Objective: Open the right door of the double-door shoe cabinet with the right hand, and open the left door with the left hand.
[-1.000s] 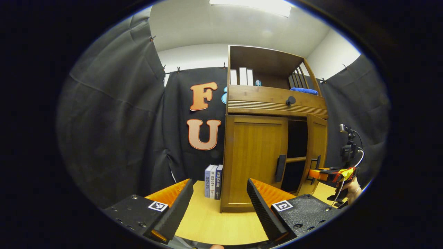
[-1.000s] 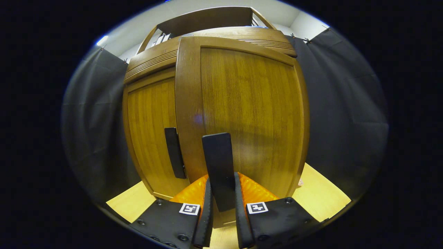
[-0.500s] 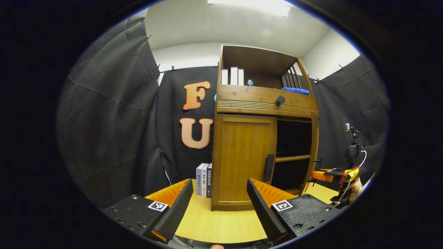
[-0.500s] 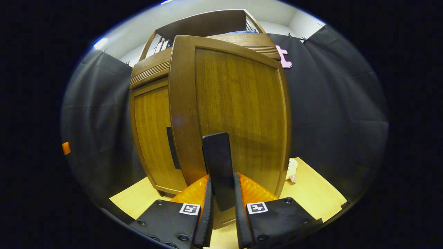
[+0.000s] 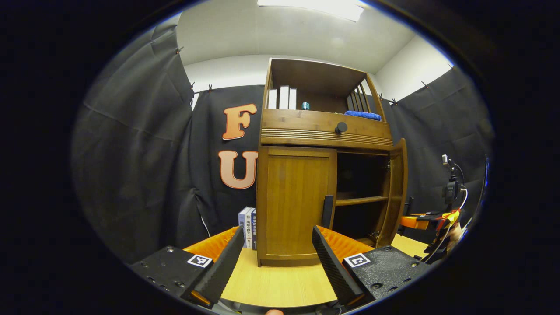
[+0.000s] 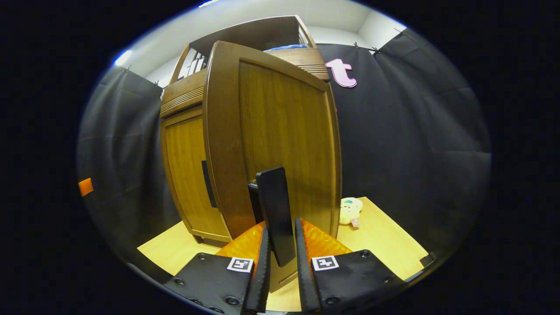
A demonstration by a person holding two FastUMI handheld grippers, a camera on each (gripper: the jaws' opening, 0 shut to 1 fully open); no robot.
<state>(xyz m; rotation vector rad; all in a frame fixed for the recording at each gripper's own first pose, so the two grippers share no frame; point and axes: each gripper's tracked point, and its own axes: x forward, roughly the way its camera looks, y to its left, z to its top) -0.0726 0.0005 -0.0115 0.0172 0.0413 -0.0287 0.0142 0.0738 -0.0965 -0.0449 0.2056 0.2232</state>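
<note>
Pinching the flat black handle (image 6: 274,214) of the right brown wooden door (image 6: 280,140), the right gripper (image 6: 280,267) is clamping it between both fingers, the handle rising straight up out of the narrow gap. That door is standing swung well out from the tall wooden double-door shoe cabinet (image 5: 323,131); in the left gripper view it is showing nearly edge-on (image 5: 396,192), with dark shelves (image 5: 361,200) exposed behind it. So the first half of the task looks close to done, judging by the angle.

The left gripper (image 5: 278,262) is hovering wide apart and empty, well short of the cabinet. The left wooden door (image 5: 295,201) is sitting flush and closed ahead of it, its black upright handle (image 5: 327,211) just above and a little right of the gap between the fingers. That door is yet to be touched; reaching and gripping its handle is what seems to be left.

The surface is a pale yellow wooden tabletop (image 5: 280,284) running under both grippers. A few upright books (image 5: 247,227) are standing ahead and left of the left gripper, beside the cabinet. A small pale plush toy (image 6: 350,211) is lying ahead and right of the right gripper. Black cloth is walling the booth; a ceiling light panel (image 5: 310,5) is glowing overhead.
</note>
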